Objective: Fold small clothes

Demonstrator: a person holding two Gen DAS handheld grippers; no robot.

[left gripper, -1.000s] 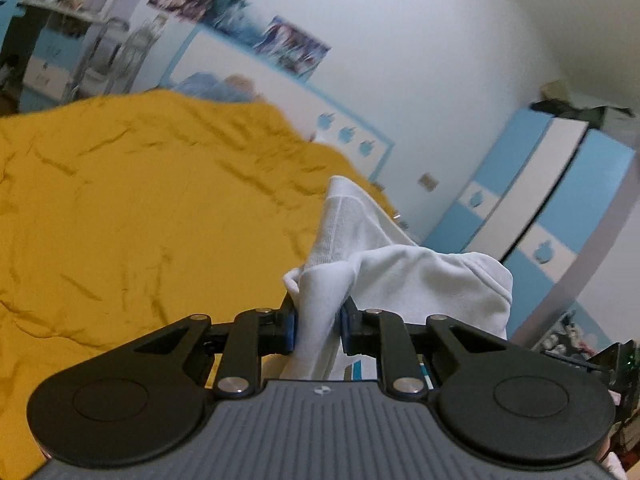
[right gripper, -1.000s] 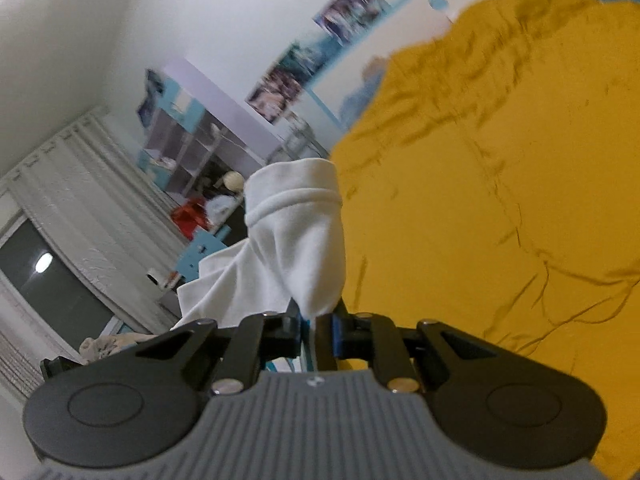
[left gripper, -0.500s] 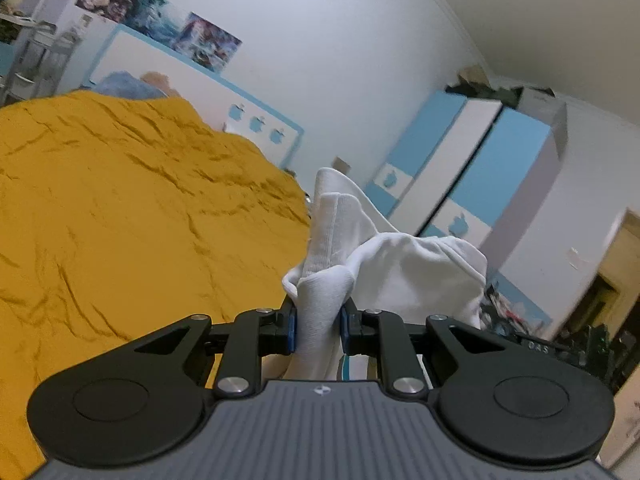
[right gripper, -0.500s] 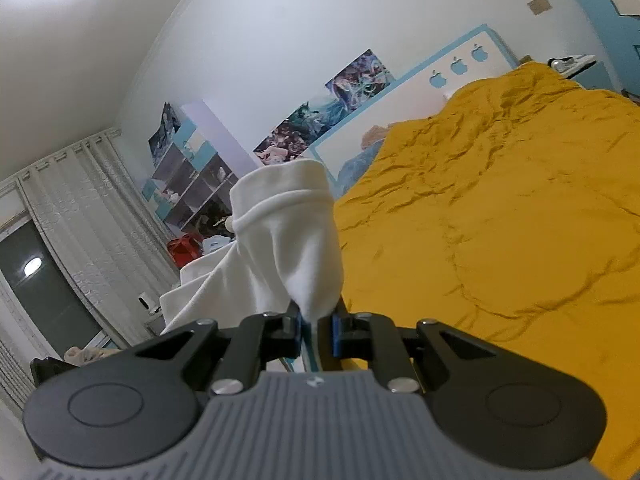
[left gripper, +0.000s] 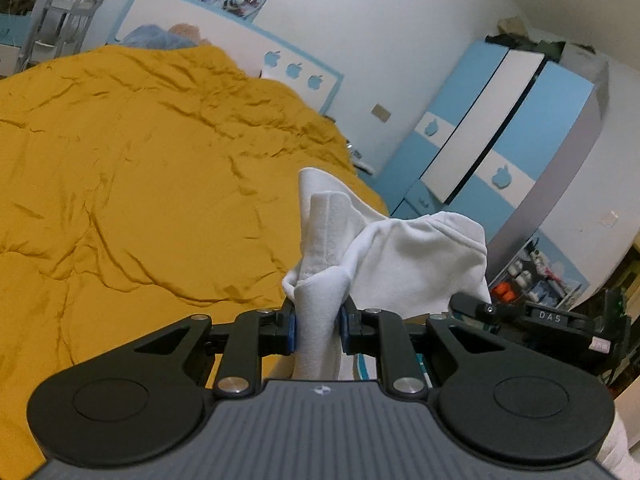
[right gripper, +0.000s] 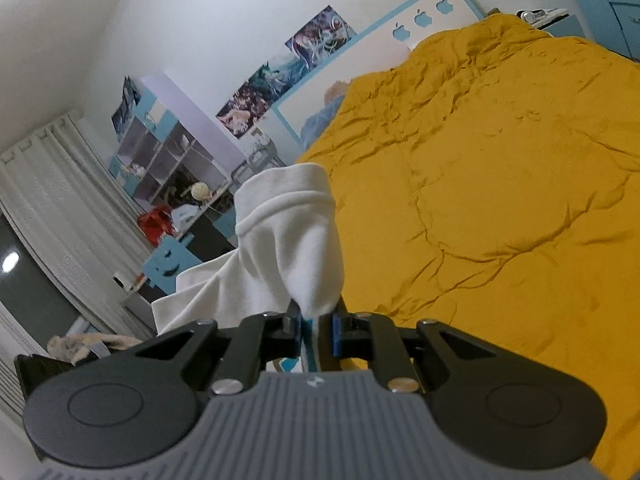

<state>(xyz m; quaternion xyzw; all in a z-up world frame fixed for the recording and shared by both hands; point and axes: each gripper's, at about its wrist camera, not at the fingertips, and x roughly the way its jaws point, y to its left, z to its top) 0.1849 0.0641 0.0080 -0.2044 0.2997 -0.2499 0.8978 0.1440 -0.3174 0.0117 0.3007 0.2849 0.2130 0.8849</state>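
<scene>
yellow bed (left gripper: 152,184) fills most of both views, its cover creased and bare of clothes, with a blue-and-white headboard (left gripper: 224,44) against the wall. held in the air above its near edge is the white garment (left gripper: 404,256), bunched and stretched between the two tools. the left gripper (left gripper: 317,326) has its jaws narrowed onto a thick gathered fold; the right gripper (right gripper: 316,330) is nearly closed on a thinner edge of the same cloth.

risks, as i judge them: the cloth is crumpled, not spread, so laying it down as it hangs would likely trap wrinkles or a doubled layer. the right side's thin hold could slip if the hands pull apart too hard. it also hangs close to the bed's edge, so a drop may land it on the floor.

the left wrist view shows a blue wardrobe (left gripper: 500,136) and the other tool's black body beyond the cloth. the right wrist view alone shows curtains (right gripper: 52,216), shelves (right gripper: 160,160) and a ribbed cuff-like end standing up.
</scene>
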